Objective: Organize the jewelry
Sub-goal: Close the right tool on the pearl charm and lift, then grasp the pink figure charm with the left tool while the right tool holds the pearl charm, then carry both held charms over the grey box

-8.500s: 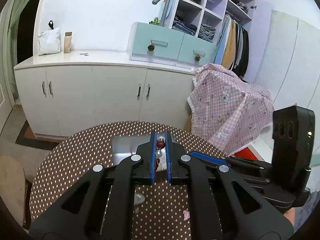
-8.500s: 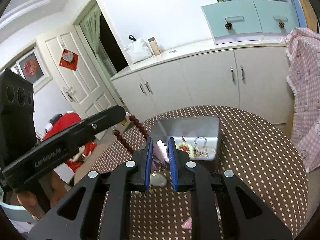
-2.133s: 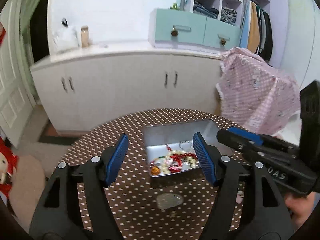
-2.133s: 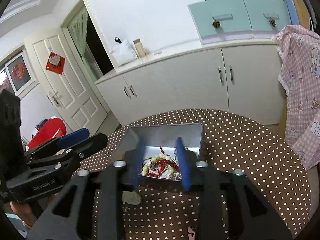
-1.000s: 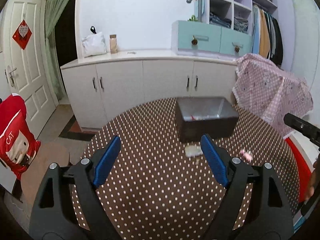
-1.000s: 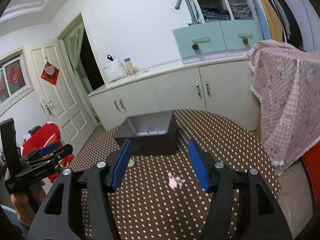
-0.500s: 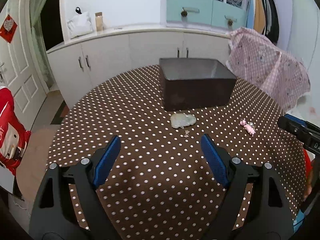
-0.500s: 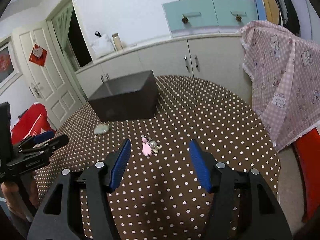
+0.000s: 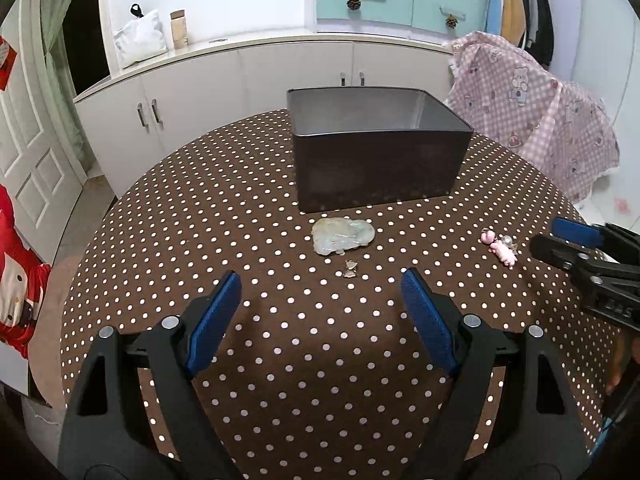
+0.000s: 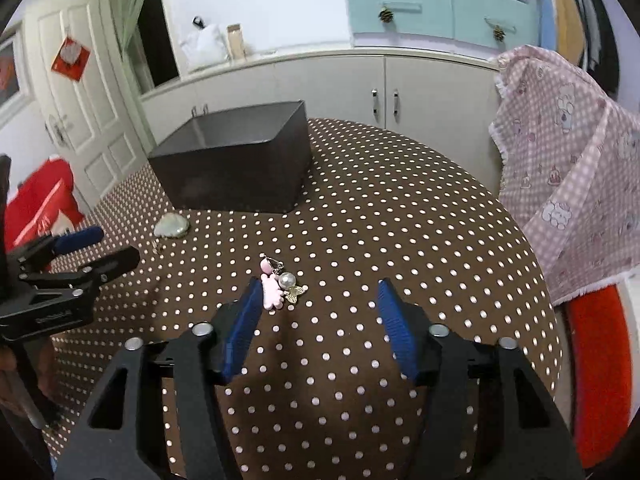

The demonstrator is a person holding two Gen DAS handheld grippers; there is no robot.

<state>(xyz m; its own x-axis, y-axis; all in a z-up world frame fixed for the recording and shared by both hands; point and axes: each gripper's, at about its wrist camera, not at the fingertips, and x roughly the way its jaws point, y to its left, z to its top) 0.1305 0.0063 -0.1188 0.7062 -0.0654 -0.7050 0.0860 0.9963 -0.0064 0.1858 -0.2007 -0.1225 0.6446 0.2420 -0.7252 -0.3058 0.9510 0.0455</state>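
Box (image 9: 380,168) back | pendant (image 9: 343,236), pink charm (image 10: 270,290) on tbl (image 9: 240,208), apart

open dotted table (image 9: 248,216) ahead, dark box (image 9: 376,168) blocking the far middle

A dark rectangular metal box (image 9: 380,168) stands upright and open-topped on the brown polka-dotted surface (image 9: 280,360), its contents hidden from both views. Just in front of its near wall lies a flat, pale green carved pendant (image 9: 343,235), with a tiny gold bow-shaped piece (image 9: 351,269) close beside it. Well apart to the right lies a pink charm (image 10: 271,288) joined to a pearl bead (image 10: 287,279) and a small gold butterfly (image 10: 295,292), flat on the surface.
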